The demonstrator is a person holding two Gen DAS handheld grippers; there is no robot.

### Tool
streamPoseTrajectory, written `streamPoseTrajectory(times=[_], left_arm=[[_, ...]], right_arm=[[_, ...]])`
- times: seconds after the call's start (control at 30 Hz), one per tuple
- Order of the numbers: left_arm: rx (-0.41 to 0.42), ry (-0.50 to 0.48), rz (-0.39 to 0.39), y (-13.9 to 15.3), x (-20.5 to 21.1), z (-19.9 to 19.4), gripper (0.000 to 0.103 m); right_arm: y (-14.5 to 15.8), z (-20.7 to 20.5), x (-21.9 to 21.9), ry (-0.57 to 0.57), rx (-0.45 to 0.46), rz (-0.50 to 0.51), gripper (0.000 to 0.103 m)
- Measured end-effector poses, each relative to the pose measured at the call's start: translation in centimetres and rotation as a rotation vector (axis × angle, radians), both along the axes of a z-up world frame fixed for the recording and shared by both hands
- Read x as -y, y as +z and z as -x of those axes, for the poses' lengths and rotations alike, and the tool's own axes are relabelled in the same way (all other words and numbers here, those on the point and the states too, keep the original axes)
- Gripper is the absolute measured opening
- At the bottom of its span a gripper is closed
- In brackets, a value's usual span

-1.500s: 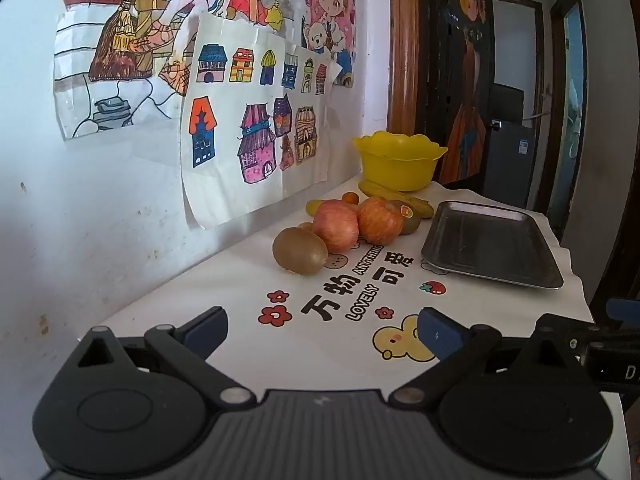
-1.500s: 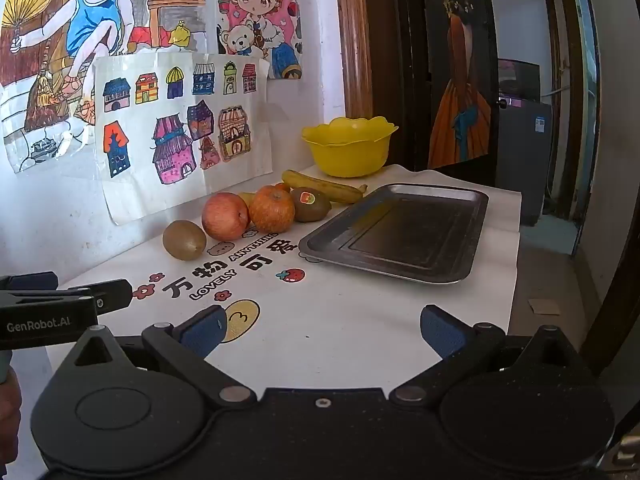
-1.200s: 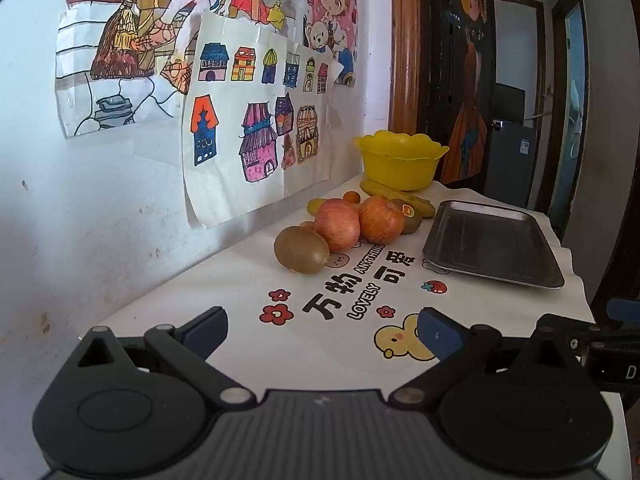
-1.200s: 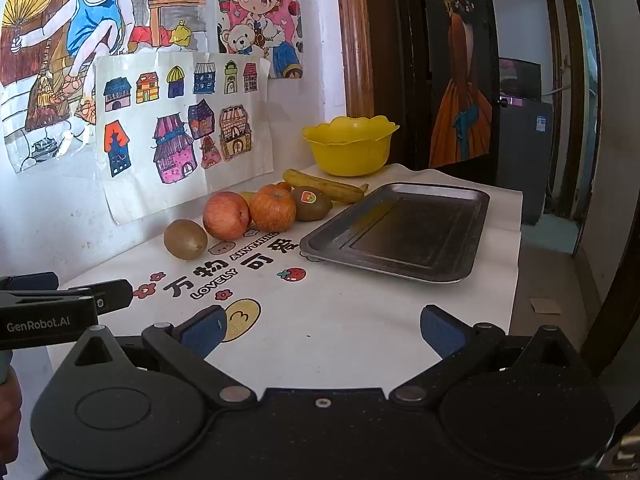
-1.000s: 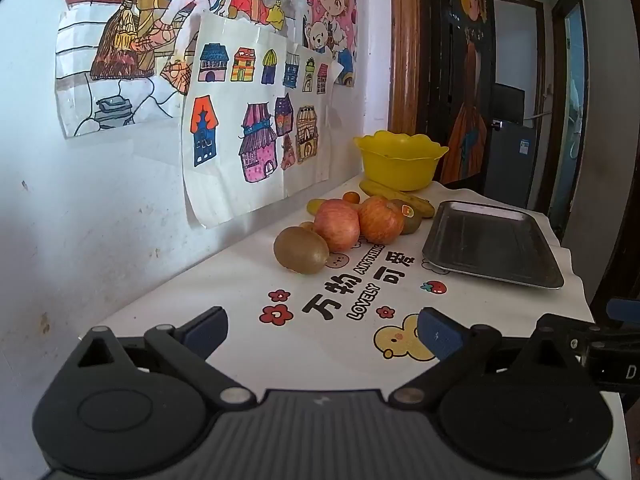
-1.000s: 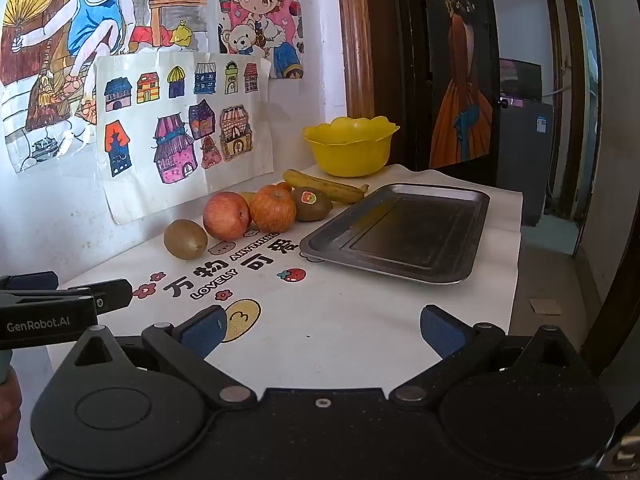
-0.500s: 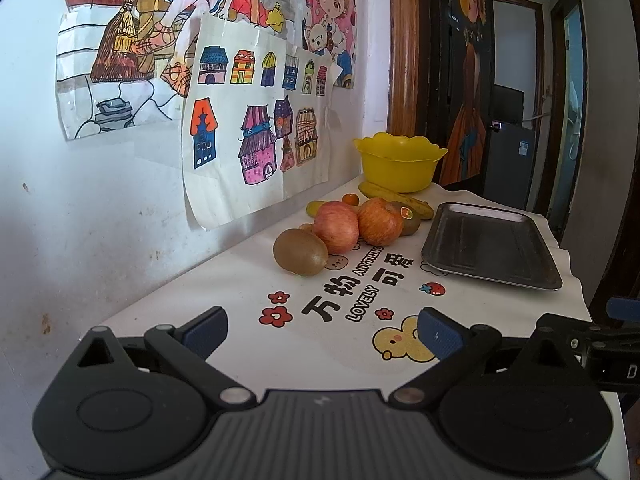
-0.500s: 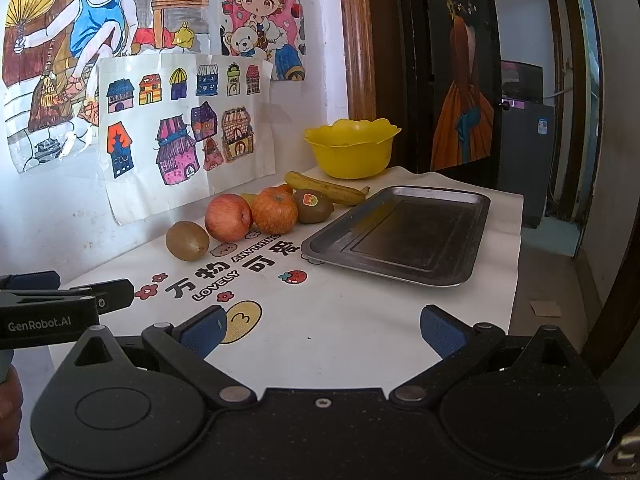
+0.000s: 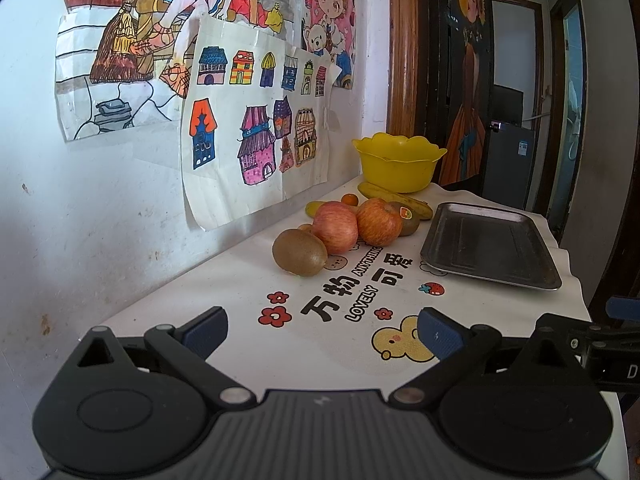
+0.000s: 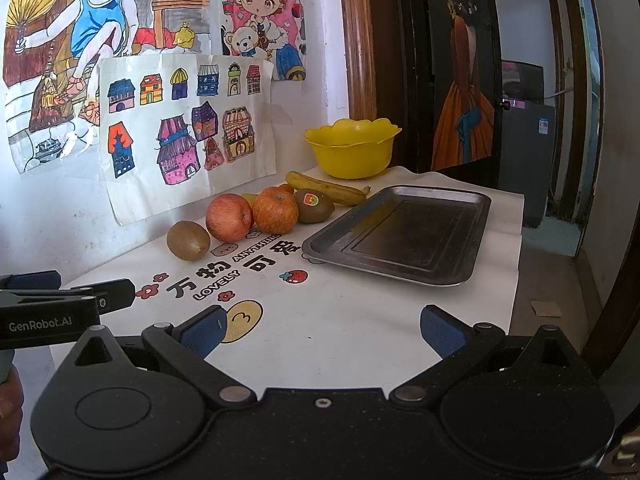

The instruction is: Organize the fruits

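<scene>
Both the left gripper [image 9: 322, 330] and right gripper [image 10: 320, 330], jaws spread and empty, are edging slightly closer to the untouched brown fuzzy kiwi [image 9: 299, 252], leaving the dark metal tray [image 10: 404, 234] unfilled.

Looks like a lived-in family home. Hand-coloured children's drawings [image 9: 248, 136] taped to a scuffed white wall [image 9: 100, 216]: little houses, a cartoon girl with a teddy bear [image 10: 260, 16], a child with a fan. Cartoon-printed cloth [image 10: 360, 320] over the counter, with flowers, a strawberry and a yellow duck. Fruit lined up along the wall: apples [image 10: 229, 217], kiwis [image 10: 188, 240], a banana [image 10: 328, 189]. Yellow plastic bowl [image 10: 352, 148] and a metal tray [image 10: 404, 236] alongside. Brown wooden door frame [image 9: 402, 60] beyond, a painted door [image 10: 464, 80], and a passage leading to more doorways [image 9: 568, 92].
</scene>
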State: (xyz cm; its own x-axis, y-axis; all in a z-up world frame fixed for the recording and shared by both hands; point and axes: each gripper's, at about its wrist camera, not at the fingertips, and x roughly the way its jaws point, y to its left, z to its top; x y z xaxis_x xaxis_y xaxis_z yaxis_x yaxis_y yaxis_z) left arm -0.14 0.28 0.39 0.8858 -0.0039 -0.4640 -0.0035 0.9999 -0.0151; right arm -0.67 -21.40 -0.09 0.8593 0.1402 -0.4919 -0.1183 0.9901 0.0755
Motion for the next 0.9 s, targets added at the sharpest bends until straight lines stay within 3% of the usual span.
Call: streamPoseTrajectory(times=[0.9], left_arm=[[0.007,0.002,-0.004,0.3,-0.07,0.0,0.102]], right_arm=[[0.26,-0.09,0.12,0.005,0.006,-0.013,0.102]])
